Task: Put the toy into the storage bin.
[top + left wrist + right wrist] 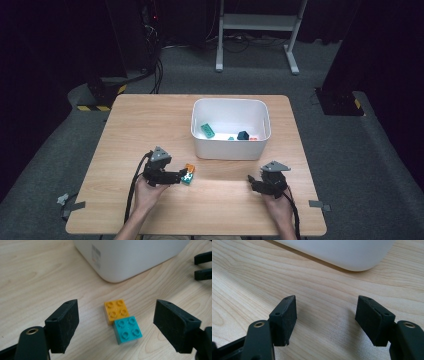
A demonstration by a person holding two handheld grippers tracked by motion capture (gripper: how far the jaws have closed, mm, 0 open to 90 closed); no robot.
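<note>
Down on the wooden table (130,130), the left gripper (116,323) is standing with its jaws wide apart, and between them an orange brick (116,310) and a teal brick (127,329) are lying joined at one corner, touched by neither pad. From above, that gripper (182,176) is sitting just beside the pair, near the white bin (231,145); the studs are showing clearly in the left gripper view. The high view is also showing small pieces lying inside the bin. The right gripper (325,321) is resting wide open over bare wood, well apart from the bricks.
</note>
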